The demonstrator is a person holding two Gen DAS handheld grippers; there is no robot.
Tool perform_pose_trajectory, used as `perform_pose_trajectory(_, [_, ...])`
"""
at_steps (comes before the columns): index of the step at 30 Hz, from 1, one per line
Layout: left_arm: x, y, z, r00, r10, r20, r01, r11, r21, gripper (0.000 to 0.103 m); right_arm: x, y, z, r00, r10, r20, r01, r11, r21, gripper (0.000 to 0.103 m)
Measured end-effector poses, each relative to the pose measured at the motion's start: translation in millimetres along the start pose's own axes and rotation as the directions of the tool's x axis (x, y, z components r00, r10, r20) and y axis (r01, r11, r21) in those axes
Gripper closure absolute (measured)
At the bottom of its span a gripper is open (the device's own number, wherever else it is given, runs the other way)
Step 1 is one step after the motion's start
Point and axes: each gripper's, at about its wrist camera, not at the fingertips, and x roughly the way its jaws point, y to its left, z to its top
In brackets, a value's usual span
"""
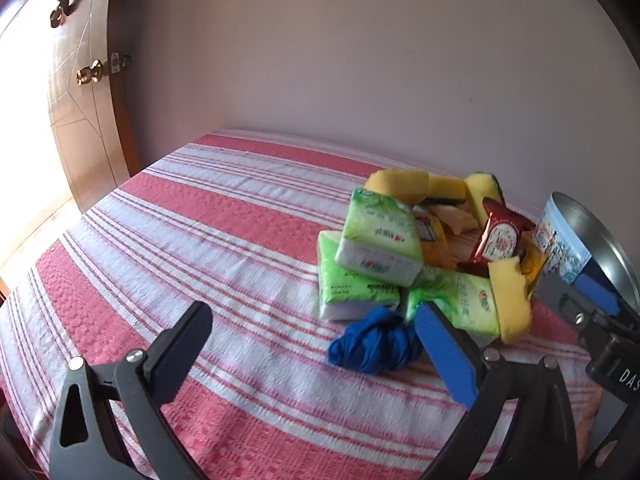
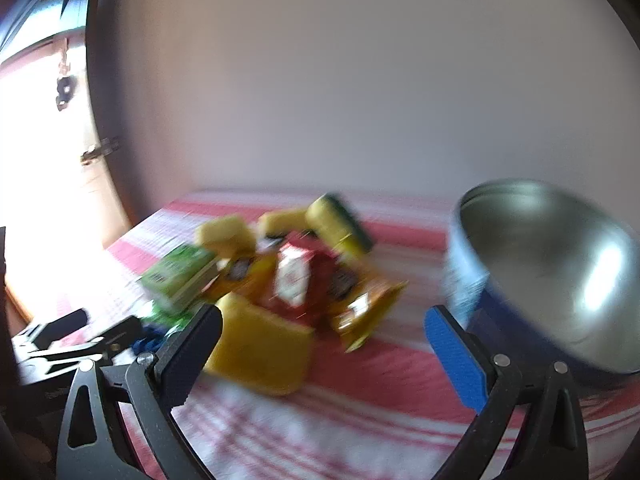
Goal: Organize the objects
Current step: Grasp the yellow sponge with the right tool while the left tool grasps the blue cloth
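A pile lies on the red-and-white striped cloth [image 1: 200, 232]: green tissue packs [image 1: 380, 236], yellow sponges [image 1: 510, 300], red and orange snack packets [image 1: 500, 240] and a blue cloth bundle [image 1: 376, 340]. A round metal tin [image 1: 592, 240] stands right of the pile. My left gripper [image 1: 316, 344] is open and empty, just in front of the blue bundle. My right gripper [image 2: 324, 344] is open and empty, low over the cloth before a yellow sponge [image 2: 260, 356], with the tin [image 2: 552, 272] at its right. The right wrist view is blurred.
A wooden door [image 1: 80, 92] with a brass knob stands at the left. A plain wall runs behind the table. The striped cloth extends left of the pile. The right gripper's body [image 1: 604, 340] shows at the right edge of the left wrist view.
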Motion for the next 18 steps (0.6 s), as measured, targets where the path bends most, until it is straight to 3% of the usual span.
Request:
perform_pose_trajectory(5, [2, 3, 0, 1.0, 0.002, -0.023, -0.002, 1.0, 0.004, 0.001, 19, 7, -7, 0.984, 0.128, -0.12, -0.123, 0.991, 0.054, 0.001])
perform_pose_trajectory(10, [6, 0, 2, 0.999, 0.02, -0.042, -0.019, 1.0, 0.013, 0.0, 34, 8, -11, 0.969, 0.172, -0.178, -0.151, 0.981, 0.121, 0.002])
perform_pose_trajectory(11, [7, -1, 2, 0.999, 0.022, -0.048, -0.021, 1.0, 0.014, 0.001, 40, 9, -9, 0.966, 0.173, -0.19, -0.15, 0.98, 0.129, 0.004])
perform_pose_trajectory(13, [9, -3, 1, 0.998, 0.025, -0.06, -0.024, 1.0, 0.018, 0.0, 42, 8, -11, 0.961, 0.185, -0.204, -0.158, 0.977, 0.143, 0.027])
perform_pose_trajectory(14, [10, -4, 0, 0.997, 0.027, -0.066, -0.026, 0.999, 0.023, 0.0, 43, 8, -12, 0.957, 0.195, -0.215, -0.165, 0.975, 0.147, 0.033])
perform_pose_trajectory(18, [12, -7, 0, 0.996, 0.023, -0.089, -0.019, 0.999, 0.044, 0.0, 38, 11, -13, 0.957, 0.192, -0.216, -0.168, 0.978, 0.125, 0.037])
